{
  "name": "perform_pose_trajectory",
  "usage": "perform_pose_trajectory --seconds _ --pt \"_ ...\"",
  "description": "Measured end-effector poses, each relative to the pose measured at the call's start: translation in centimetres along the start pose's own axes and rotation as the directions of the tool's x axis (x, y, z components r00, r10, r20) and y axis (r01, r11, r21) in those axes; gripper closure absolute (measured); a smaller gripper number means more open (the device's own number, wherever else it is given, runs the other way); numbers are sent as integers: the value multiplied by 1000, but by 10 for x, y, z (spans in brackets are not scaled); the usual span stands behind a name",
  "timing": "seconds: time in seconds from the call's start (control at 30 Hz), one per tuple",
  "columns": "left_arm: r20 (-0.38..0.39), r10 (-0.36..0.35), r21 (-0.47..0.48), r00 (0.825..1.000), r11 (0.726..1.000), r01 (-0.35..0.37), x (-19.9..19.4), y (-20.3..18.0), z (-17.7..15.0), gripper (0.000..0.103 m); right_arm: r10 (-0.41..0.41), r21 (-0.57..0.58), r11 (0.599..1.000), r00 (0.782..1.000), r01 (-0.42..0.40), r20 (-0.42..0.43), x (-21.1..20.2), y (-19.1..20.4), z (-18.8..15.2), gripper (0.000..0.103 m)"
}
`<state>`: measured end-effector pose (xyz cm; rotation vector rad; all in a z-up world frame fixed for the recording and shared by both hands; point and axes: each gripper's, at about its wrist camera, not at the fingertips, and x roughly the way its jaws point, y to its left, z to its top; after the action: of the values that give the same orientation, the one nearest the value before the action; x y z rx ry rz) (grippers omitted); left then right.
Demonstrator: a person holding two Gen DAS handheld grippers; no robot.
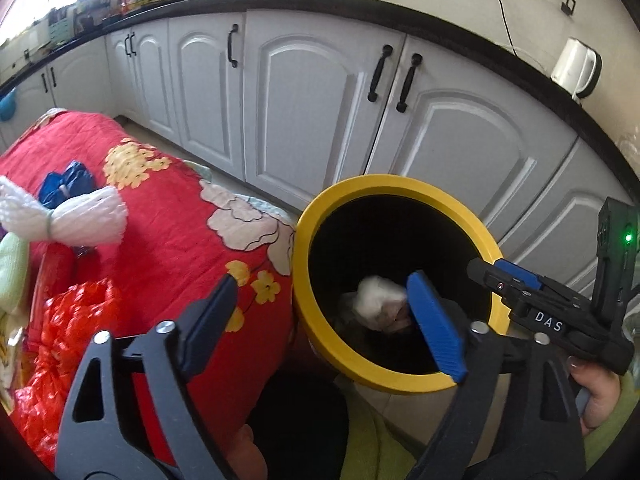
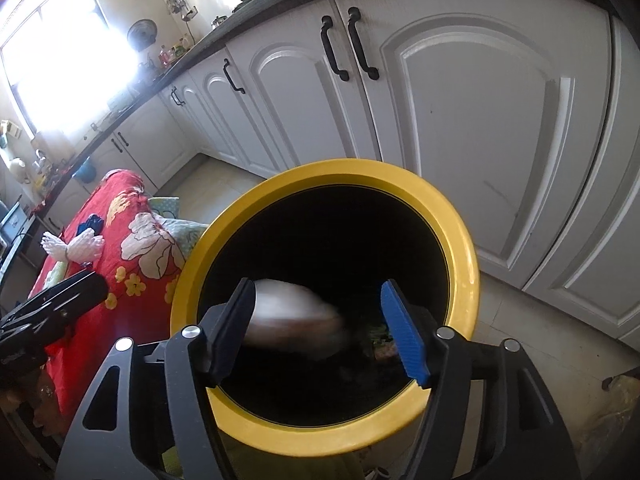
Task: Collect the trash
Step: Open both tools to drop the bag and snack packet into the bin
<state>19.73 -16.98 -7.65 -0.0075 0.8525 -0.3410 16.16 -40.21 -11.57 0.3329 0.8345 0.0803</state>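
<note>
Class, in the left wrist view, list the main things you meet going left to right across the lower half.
Crumpled red plastic bag → red floral quilt → round yellow-rimmed black bin → right gripper.

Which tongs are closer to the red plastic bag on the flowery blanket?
The left tongs. They hang over the blanket's edge, just beside the red plastic bag. The right tongs are further away, above the yellow bin's opening.

One bin (image 1: 400,188), yellow-rimmed, with one white wad (image 1: 378,298) visible inside. Two grippers: left (image 1: 324,320), right (image 2: 324,328). One red floral cloth (image 1: 168,216). One white foam net (image 1: 86,216). One blue bag (image 1: 66,184). One red bag (image 1: 68,328). One white kettle (image 1: 574,66).
</note>
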Motion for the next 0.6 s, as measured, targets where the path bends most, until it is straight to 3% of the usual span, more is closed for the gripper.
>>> perform_pose_trajectory --seconds 0.17,0.6 --pt "37 -2 -35 999 999 4 -19 12 0 11 13 -7 1000 1000 -13 24 -7 8 3 34" --pt "173 76 -89 982 994 -61 -79 43 1 11 83 -83 994 994 -76 73 -32 59 8 30"
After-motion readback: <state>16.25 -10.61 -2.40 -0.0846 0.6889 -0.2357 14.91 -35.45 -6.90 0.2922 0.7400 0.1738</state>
